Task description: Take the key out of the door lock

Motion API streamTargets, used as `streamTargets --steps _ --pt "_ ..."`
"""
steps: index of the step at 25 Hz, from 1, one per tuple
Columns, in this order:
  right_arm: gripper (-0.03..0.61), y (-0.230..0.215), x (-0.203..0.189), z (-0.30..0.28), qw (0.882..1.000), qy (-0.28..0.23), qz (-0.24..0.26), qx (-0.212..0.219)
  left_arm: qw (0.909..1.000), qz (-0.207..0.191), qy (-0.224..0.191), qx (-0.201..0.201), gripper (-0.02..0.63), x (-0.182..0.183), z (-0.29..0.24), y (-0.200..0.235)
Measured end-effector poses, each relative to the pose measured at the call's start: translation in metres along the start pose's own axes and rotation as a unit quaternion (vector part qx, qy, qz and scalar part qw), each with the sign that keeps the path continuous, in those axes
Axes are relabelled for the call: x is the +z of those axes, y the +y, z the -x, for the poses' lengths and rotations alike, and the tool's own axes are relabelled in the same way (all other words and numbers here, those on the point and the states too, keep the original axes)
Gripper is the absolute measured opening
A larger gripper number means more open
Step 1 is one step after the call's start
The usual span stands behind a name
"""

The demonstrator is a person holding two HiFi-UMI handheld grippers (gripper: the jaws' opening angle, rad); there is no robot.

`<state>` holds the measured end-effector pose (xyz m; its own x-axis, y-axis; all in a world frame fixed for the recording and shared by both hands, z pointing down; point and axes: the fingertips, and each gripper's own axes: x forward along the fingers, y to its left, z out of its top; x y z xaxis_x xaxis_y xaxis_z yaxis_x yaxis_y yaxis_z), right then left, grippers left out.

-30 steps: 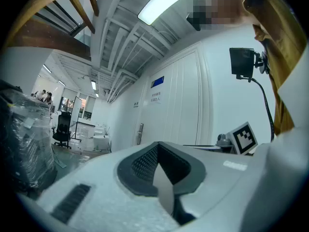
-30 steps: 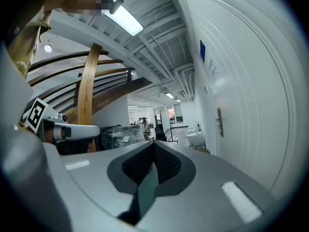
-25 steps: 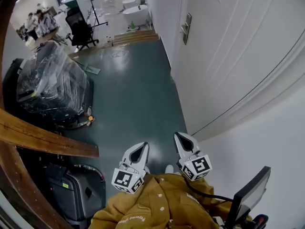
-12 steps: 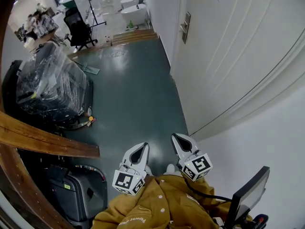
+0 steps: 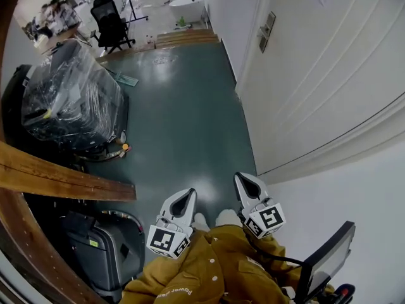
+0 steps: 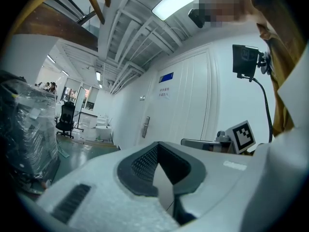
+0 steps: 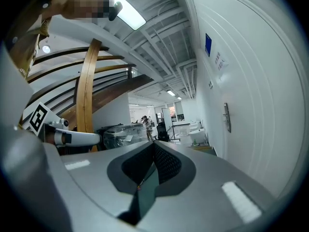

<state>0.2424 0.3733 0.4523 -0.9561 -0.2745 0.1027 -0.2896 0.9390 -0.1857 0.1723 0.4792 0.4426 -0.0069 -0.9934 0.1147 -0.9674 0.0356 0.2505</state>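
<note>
The white door [image 5: 316,75] runs along the right wall, and its metal lock plate with handle [image 5: 266,31] is far ahead of me. The same plate [image 6: 145,127] is small in the left gripper view, and the plate [image 7: 226,116] stands on the right wall in the right gripper view. No key can be made out at this distance. My left gripper [image 5: 182,201] and right gripper [image 5: 248,185] are held close to my body, side by side over the green floor. On both the left gripper [image 6: 157,146] and the right gripper [image 7: 153,145] the jaws meet with nothing between them.
A plastic-wrapped machine [image 5: 69,100] stands on the left. A curved wooden beam [image 5: 63,179] and a black case [image 5: 101,249] are near my left side. An office chair [image 5: 109,27], low steps [image 5: 186,38] and people at desks lie far ahead. A small screen [image 5: 323,258] is by my right arm.
The head view has shifted: the door's lock plate now sits further right and slightly lower in the picture. Both grippers keep their places near my body, still shut.
</note>
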Motion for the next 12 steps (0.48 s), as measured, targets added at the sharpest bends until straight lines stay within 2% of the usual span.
streamTargets --steps 6,12 --pt "0.006 -0.017 0.0 -0.041 1.0 0.013 0.0 -0.016 0.9999 0.009 0.006 -0.009 -0.003 0.008 -0.025 0.037" --pt "0.006 -0.079 0.008 -0.1 0.999 0.009 -0.004 -0.034 0.9997 0.013 0.012 -0.015 -0.003 0.02 -0.098 0.083"
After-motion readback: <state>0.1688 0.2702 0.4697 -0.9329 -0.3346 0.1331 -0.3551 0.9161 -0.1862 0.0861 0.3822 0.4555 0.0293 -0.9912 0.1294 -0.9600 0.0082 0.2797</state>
